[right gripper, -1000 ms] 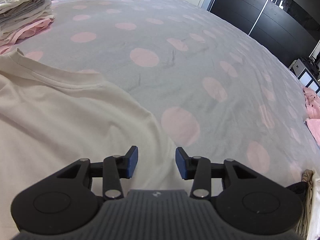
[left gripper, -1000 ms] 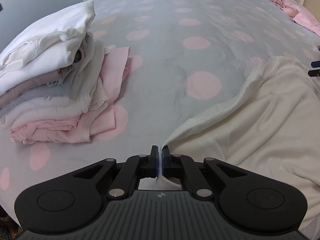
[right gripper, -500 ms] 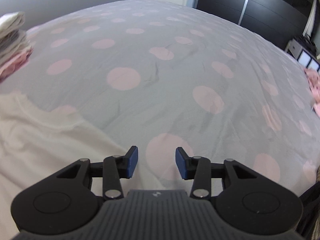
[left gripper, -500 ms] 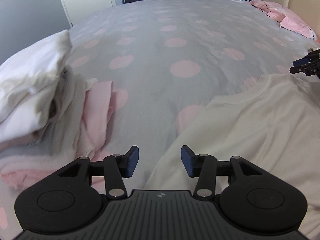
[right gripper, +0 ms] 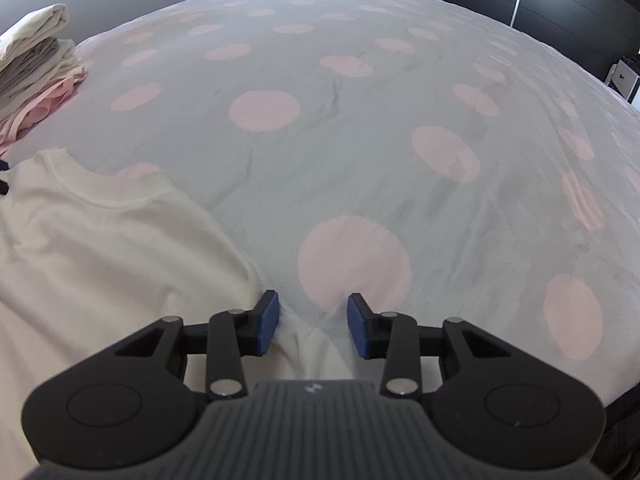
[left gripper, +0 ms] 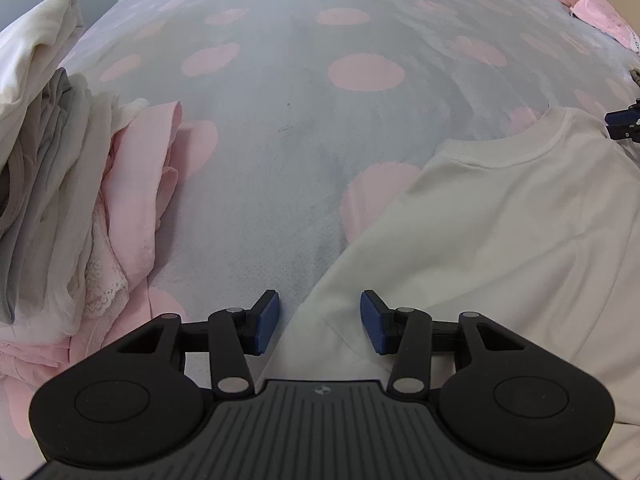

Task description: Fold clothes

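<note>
A cream-white cotton T-shirt with a ribbed round collar (left gripper: 520,216) lay spread flat on a grey bedspread printed with large pink dots (left gripper: 280,128), filling the right half of the left wrist view and the lower left of the right wrist view (right gripper: 100,248). The left gripper (left gripper: 319,322) pointed steeply down at the bottom centre of its frame, its blue-padded jaws about half open after having just closed a little; the shirt's left edge lay under the gap, yet neither pad pressed on the cloth. The right gripper (right gripper: 312,325) stood likewise at the bottom centre of its own frame, jaws roughly half open and also just closing slightly, straddling a small pucker of the shirt's right edge without gripping it. Its tip also showed at the right edge of the left wrist view (left gripper: 624,120). A stack of folded white, grey and pink garments (left gripper: 60,200) sat at the left of the left wrist view, and at the upper left of the right wrist view (right gripper: 36,64), apart from the shirt.
</note>
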Demonstrator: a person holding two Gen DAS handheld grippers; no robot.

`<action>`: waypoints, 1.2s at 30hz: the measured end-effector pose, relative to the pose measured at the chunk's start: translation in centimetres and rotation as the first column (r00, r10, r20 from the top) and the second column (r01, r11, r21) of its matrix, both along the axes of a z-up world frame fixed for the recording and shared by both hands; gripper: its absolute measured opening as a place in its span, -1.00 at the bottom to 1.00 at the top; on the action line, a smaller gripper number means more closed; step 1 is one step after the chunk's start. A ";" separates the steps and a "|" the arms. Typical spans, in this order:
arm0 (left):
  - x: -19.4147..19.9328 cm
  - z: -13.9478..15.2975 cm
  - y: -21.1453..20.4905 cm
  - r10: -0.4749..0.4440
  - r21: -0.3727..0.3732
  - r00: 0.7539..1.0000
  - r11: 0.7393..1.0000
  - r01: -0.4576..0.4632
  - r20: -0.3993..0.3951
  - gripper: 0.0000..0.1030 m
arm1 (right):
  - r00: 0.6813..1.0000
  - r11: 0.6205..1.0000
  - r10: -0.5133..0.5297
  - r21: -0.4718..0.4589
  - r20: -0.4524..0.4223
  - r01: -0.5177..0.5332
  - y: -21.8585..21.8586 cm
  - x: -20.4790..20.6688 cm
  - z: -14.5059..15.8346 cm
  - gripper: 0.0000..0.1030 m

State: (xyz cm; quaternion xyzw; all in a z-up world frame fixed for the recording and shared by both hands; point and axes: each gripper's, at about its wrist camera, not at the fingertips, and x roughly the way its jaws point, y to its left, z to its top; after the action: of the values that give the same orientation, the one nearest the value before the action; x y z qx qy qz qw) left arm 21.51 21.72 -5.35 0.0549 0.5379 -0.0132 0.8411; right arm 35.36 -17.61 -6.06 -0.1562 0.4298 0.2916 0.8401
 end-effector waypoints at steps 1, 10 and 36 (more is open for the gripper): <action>0.0 0.0 0.0 -0.002 -0.002 1.000 1.000 0.002 0.000 -0.21 | 1.000 1.000 0.003 0.002 -0.010 -0.003 -0.2 -0.1 0.0 -0.21; -0.9 0.8 0.0 -0.008 -0.030 1.000 1.000 0.008 0.010 -0.91 | 1.000 0.999 0.023 0.030 -0.015 -0.022 -1.3 -1.3 1.1 -0.86; -10.0 24.3 -2.6 0.201 -0.286 0.695 0.958 0.007 0.691 -0.94 | 0.641 0.957 -0.280 0.157 0.715 0.242 -7.8 -26.1 29.0 -0.89</action>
State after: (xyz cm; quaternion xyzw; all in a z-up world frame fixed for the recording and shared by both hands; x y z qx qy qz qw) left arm 11.51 19.11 18.99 -0.0866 0.1655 -0.0183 0.9822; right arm 9.26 -25.45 22.93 -0.1760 0.0699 0.0908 0.9777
